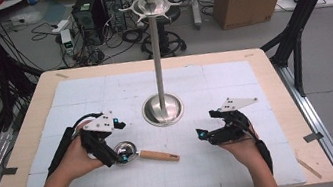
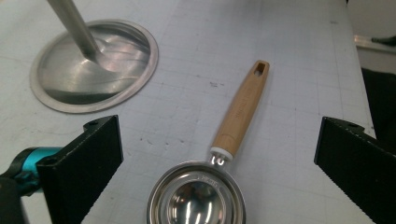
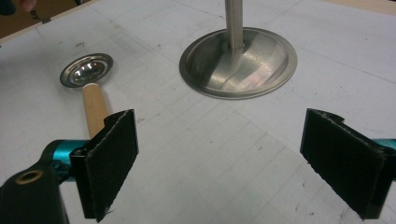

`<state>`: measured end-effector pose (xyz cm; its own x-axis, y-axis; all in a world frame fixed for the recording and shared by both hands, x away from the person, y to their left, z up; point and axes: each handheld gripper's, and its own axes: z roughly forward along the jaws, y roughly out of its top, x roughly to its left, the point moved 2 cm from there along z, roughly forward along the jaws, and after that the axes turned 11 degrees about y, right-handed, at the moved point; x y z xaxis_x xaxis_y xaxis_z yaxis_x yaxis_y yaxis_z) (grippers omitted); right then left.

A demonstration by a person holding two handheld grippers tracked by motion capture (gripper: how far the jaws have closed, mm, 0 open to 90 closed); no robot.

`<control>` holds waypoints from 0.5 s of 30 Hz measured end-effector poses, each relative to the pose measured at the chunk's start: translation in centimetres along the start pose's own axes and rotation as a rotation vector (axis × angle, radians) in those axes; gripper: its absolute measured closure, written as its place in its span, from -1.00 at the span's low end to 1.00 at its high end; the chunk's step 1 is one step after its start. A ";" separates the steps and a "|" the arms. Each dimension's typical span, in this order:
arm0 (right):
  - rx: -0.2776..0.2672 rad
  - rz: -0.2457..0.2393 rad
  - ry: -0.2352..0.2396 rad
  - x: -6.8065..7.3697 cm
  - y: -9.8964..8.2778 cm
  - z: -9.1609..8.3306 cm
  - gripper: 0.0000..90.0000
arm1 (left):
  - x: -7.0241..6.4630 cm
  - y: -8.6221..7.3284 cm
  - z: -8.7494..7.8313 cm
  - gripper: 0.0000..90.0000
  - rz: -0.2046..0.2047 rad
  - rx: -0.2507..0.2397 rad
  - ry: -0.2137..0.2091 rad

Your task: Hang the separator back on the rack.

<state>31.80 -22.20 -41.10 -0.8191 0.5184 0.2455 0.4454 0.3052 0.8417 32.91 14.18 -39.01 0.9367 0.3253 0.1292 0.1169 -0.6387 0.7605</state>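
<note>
Likely light, stiff and slippery at its steel bowl, the measuring spoon (image 2: 219,163) suits a wooden-handle grasp; both jaws spread.

In the left gripper view the bottom edge cut off the measuring spoon's bowl (image 2: 196,198), and we saw the stand's pole (image 2: 72,25) cropped at the top. In the right gripper view a black pad (image 3: 109,161) hid the wooden handle's (image 3: 93,109) end

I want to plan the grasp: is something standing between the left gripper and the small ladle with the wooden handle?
Nothing visible does. The left gripper has its jaws open on either side of the ladle, whose metal bowl lies on the bare mat between them. The metal stand is off to the side, apart from the ladle.
</note>
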 end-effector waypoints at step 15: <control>-0.001 0.004 0.006 -0.1 0.0 0.1 -0.77 | -0.7 1.5 3.9 -0.67 0.116 0.183 -0.048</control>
<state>31.93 -22.22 -41.18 -0.8195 0.5150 0.2514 0.4483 0.3028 0.8410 33.68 10.27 -40.46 0.9616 0.2114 0.1752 0.0613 -0.7874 0.6134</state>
